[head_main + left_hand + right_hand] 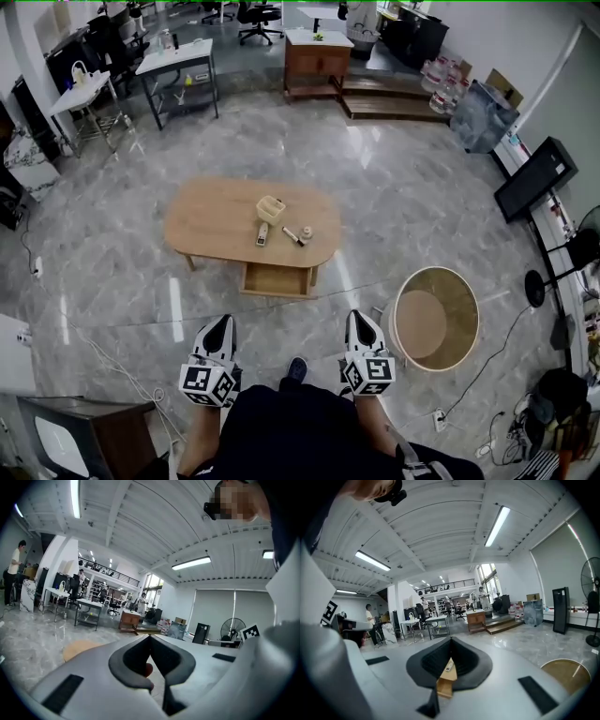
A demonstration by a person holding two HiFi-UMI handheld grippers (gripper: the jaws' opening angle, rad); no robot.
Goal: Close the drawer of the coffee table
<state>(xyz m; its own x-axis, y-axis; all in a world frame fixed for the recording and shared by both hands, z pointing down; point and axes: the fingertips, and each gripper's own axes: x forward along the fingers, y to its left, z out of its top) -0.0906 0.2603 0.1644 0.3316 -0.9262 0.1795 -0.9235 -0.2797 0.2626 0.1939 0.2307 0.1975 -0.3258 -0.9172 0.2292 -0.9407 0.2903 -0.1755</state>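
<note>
We see the drawer (276, 278) open at 12 o'clock, under the desk (211, 225) near edge. The left hand-held gripper (222, 323) and right hand-held gripper (359, 319) are both closed and empty. We judge the drawer to be light, rigid wood, so we'd push flat on its front panel.

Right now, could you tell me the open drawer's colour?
The drawer is light wood, clearest in the head view.
</note>
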